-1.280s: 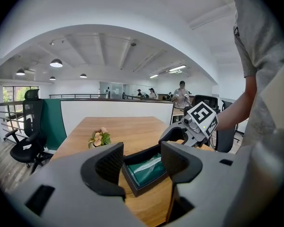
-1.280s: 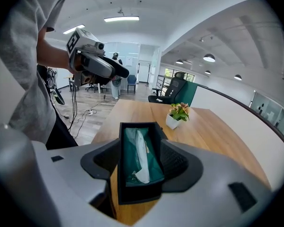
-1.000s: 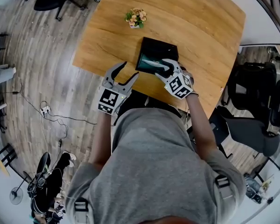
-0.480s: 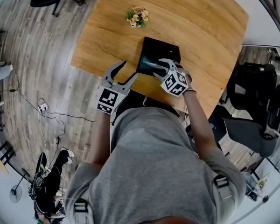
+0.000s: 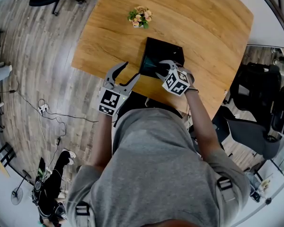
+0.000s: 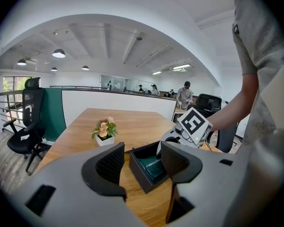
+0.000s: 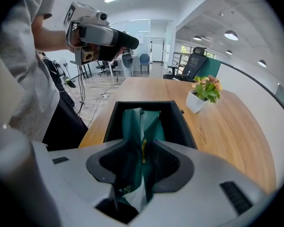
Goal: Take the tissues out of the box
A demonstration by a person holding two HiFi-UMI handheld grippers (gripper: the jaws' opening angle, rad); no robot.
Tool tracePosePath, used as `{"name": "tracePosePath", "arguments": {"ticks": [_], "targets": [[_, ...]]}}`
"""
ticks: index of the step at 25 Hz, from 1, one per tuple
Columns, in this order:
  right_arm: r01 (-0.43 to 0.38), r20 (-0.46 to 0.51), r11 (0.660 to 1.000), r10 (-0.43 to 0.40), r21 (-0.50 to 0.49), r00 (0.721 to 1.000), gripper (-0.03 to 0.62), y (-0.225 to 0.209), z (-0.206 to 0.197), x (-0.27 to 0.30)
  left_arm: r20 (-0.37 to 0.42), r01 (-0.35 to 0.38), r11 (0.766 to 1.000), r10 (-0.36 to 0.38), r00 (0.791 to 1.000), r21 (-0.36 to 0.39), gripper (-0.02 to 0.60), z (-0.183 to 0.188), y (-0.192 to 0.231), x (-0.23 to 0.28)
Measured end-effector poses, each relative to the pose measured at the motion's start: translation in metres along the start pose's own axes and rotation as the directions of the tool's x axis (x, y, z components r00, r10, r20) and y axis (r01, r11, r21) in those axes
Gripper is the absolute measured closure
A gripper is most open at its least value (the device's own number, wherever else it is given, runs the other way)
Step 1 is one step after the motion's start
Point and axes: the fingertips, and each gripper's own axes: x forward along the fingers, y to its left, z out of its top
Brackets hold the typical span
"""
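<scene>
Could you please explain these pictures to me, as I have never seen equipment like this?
There is no robot here: a person holds a two-jaw gripper in each hand. One picture comes from a camera on the person's head, looking down; the other two come from a camera riding on each gripper. On the wooden table stand an open black box and a small potted flower. The right gripper reaches into the box, its jaws closing on a green tissue pack pinched between them. The left gripper hovers at the table's near edge, jaws apart and empty.
</scene>
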Motion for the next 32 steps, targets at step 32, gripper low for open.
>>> {"name": "tracePosePath", "arguments": {"ticks": [32], "targets": [[0.011, 0.027, 1.000, -0.011, 0.003, 1.000, 0.586, -0.004, 0.002, -0.015, 0.018, -0.002, 1.000, 0.001, 1.000, 0.027, 0.330, 0.012, -0.013, -0.004]]}}
